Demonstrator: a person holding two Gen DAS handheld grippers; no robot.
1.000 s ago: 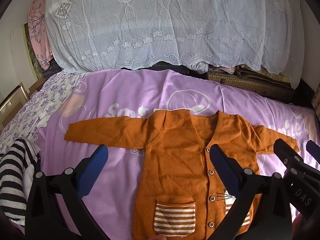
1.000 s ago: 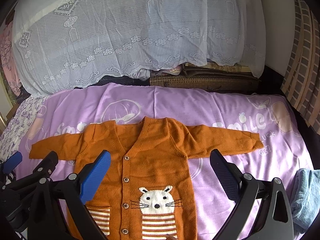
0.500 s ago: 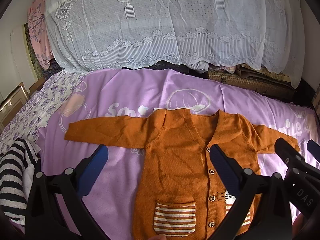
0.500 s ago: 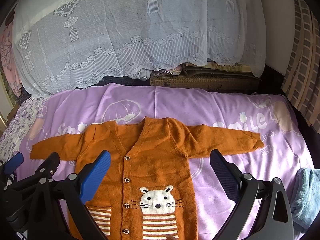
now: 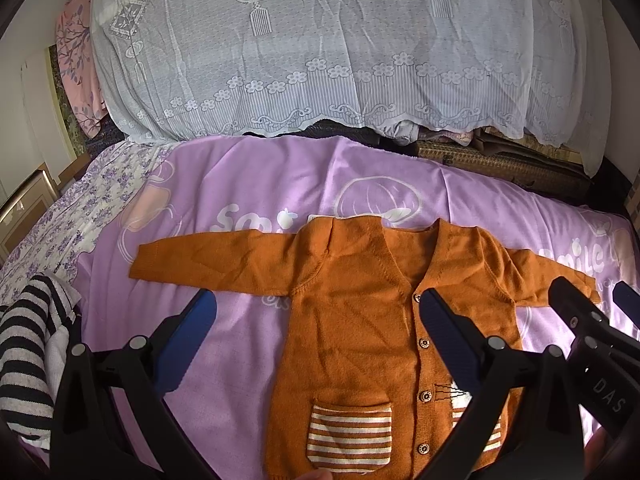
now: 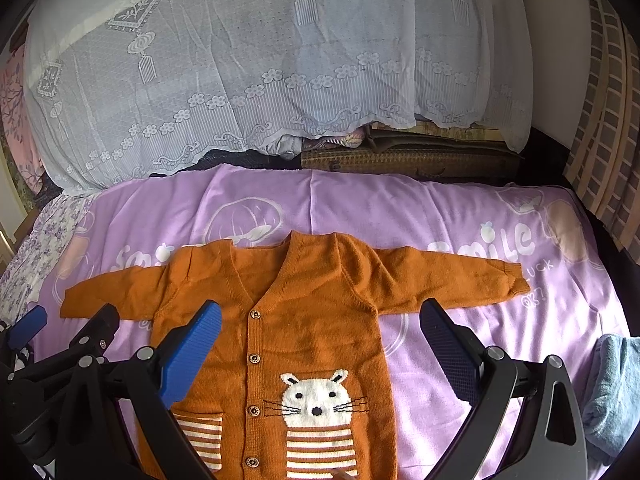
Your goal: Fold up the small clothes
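Observation:
A small orange knit cardigan (image 5: 352, 312) lies flat and face up on the purple bedsheet (image 5: 256, 184), both sleeves spread out sideways. It has a striped pocket, wooden buttons and a white cat face (image 6: 316, 396). My left gripper (image 5: 316, 332) is open and empty, hovering above the cardigan's left half. My right gripper (image 6: 320, 336) is open and empty, hovering above the cardigan (image 6: 296, 320), over its right half. The right gripper also shows at the right edge of the left wrist view (image 5: 592, 320).
A black-and-white striped garment (image 5: 28, 360) lies at the left of the bed. A light blue cloth (image 6: 612, 392) lies at the right. A white lace cover (image 5: 320, 48) drapes over stacked bedding behind. A flowered sheet (image 5: 60, 216) lies far left.
Both grippers have drifted very slightly; the cardigan has not moved and both stay open.

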